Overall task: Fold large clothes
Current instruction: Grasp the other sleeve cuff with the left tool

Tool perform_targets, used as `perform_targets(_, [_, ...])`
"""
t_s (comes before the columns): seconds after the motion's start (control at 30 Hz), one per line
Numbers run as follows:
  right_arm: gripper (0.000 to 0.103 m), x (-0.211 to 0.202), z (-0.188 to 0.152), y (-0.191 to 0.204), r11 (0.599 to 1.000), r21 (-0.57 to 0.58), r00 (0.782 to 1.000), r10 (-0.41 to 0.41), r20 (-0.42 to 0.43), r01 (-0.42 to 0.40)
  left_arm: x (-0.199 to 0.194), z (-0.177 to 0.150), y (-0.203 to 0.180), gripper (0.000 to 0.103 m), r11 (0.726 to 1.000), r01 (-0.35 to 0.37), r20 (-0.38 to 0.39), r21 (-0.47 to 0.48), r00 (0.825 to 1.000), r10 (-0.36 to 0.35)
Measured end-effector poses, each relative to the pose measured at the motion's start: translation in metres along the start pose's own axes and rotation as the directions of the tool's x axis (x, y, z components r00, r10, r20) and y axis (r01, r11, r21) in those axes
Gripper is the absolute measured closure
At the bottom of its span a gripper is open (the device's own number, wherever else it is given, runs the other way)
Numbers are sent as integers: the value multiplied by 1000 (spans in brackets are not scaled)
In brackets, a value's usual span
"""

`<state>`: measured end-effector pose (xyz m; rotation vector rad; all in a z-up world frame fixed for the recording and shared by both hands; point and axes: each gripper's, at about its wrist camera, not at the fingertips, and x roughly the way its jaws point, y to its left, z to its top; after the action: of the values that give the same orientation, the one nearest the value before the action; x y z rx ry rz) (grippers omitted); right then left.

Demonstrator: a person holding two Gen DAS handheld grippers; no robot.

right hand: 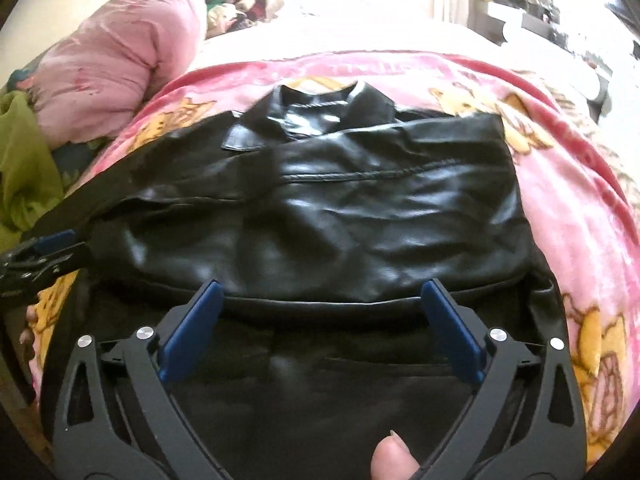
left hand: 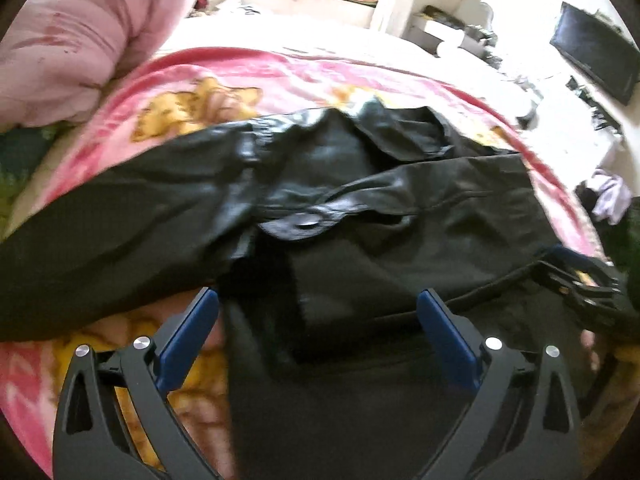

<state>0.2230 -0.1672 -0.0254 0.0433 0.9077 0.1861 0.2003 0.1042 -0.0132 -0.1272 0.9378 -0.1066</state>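
Both grippers stand with their blue pads wide apart and nothing between them. The left gripper hangs over the jacket's near edge, toward the left side of the bed; the right gripper hangs over the near fold, toward the right side. Letting go probably leaves the folded layer to settle flat under its own weight.

The black leather jacket lies across the middle of the pink blanket, collar toward the far edge, one side already folded across the chest. A sleeve trails toward the blanket's left edge, likely the next part to bring in. A pink quilt is bunched at the bed's far left corner, clear of the folding space.
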Motion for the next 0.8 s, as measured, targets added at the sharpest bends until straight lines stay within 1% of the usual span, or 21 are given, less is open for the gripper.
perform_targets(0.07, [9,-4,0,9,1000,-17,1000,1,7,-1,-6,0,5,4,1000,-25,7,-10,1000,25])
perform_targets(0.23, [9,-13,7,38,997,-73,999,19,36,-17,-18,1,19,4,997,-59,28,-42,998,60])
perform_targets(0.4, [9,-19,17,73,991,-123,996,58,67,-50,-28,-1,37,4,992,-92,43,-86,994,96])
perform_targets(0.67, [9,-20,33,126,979,-181,989,110,96,-91,-40,1,70,4,979,-115,50,-166,991,125])
perform_targets(0.8, [9,-18,39,147,972,-204,986,135,97,-113,-49,4,90,4,969,-132,72,-211,986,150])
